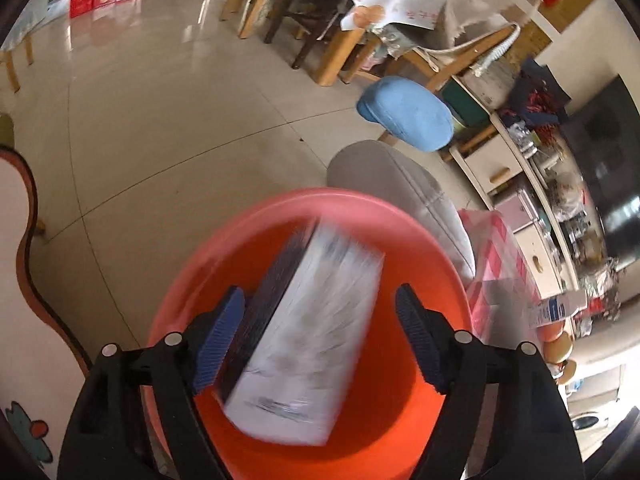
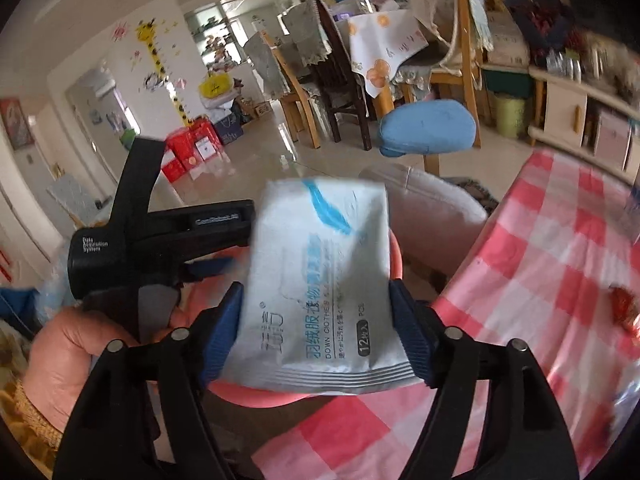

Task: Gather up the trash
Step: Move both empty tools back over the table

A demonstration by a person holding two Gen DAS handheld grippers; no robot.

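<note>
In the left wrist view an orange-red plastic basin (image 1: 420, 248) sits right below my left gripper (image 1: 320, 320). The gripper is open. A white and dark box (image 1: 312, 328), blurred by motion, is between the fingers over the basin; it touches the left pad and stands clear of the right one. In the right wrist view my right gripper (image 2: 316, 320) is shut on a pale blue wet-wipes packet (image 2: 320, 276), held above the basin's pink rim (image 2: 256, 394). The left gripper's black body (image 2: 160, 236) and the hand holding it show to the left.
A table with a red-and-white checked cloth (image 2: 540, 280) lies to the right, with a red wrapper (image 2: 624, 304) on it. A grey cushioned seat (image 1: 384, 176) and a blue stool (image 1: 408, 112) stand beyond the basin. Wooden chairs and a dining table are farther back on the tiled floor.
</note>
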